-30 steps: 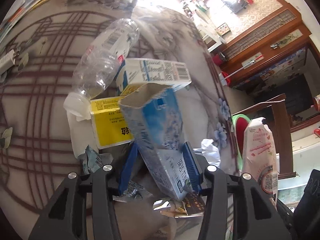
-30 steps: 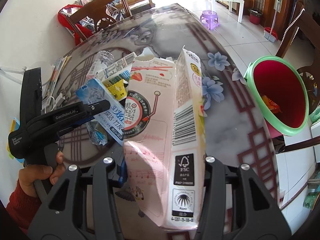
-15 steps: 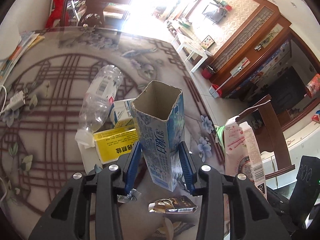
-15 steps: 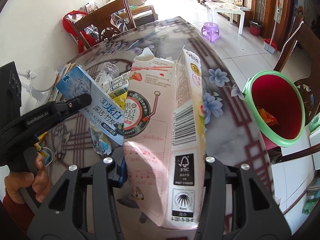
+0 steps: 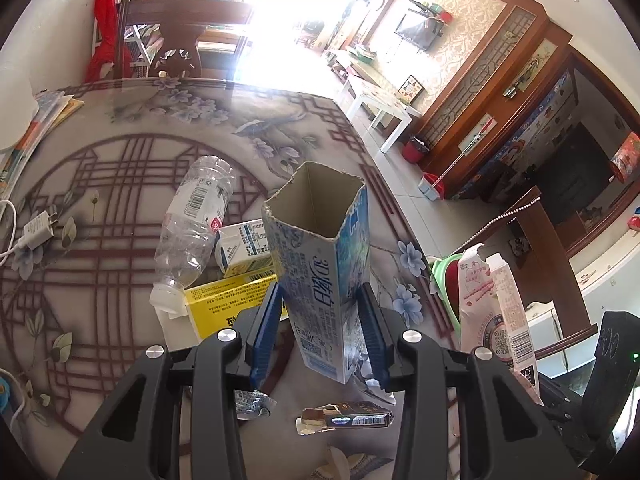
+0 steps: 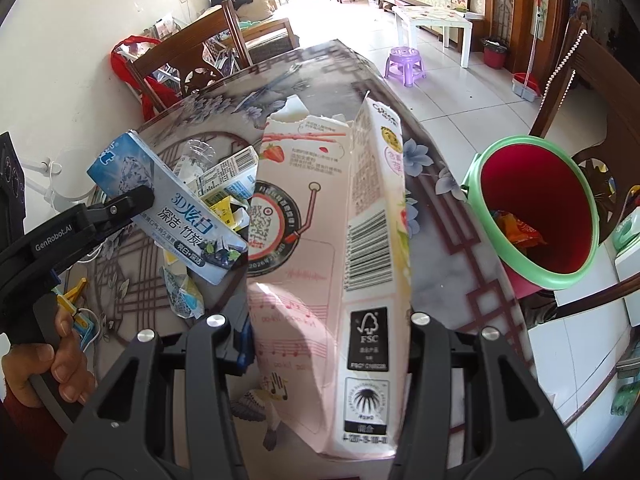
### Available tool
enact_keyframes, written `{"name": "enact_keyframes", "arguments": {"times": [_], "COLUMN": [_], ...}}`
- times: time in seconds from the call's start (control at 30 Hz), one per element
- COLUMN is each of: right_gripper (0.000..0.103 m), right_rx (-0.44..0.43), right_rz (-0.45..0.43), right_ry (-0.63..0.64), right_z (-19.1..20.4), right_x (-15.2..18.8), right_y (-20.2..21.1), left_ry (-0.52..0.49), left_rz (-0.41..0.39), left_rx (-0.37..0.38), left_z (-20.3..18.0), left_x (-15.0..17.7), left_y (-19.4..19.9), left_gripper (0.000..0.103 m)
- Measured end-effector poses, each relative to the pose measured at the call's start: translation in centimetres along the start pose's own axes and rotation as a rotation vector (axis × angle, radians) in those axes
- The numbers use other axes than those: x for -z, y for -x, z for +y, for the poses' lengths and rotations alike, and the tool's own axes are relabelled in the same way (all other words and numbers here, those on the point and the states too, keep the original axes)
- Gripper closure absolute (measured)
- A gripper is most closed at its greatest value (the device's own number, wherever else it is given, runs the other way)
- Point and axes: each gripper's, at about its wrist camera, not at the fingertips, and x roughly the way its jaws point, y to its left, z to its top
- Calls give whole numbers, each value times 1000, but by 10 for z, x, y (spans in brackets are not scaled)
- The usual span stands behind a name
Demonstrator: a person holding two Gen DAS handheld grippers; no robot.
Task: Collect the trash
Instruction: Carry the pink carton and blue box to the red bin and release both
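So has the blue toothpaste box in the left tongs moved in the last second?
Yes. The blue toothpaste box has risen, and now sits higher against the pink carton and clear of the table.

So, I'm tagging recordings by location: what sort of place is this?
Most likely a home dining and living area: a patterned dining table with wooden chairs, a wall-mounted TV, and a small purple stool on tiled floor.
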Motion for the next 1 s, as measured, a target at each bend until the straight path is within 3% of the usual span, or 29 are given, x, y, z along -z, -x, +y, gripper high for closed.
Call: {"name": "enact_keyframes", "arguments": {"times": [1.0], "right_gripper": [57], "right_rx": [7], "right_rz": [-3], "right_ry": [-48], "right_z": [-46], "right_x": [-2], "right_y": [8], "left_ry": [-72], "left_rz": [-1], "left_rx": [17], "left_z": [-57], "left_x": [4], "left_y": [-9], "left_gripper": [66]}}
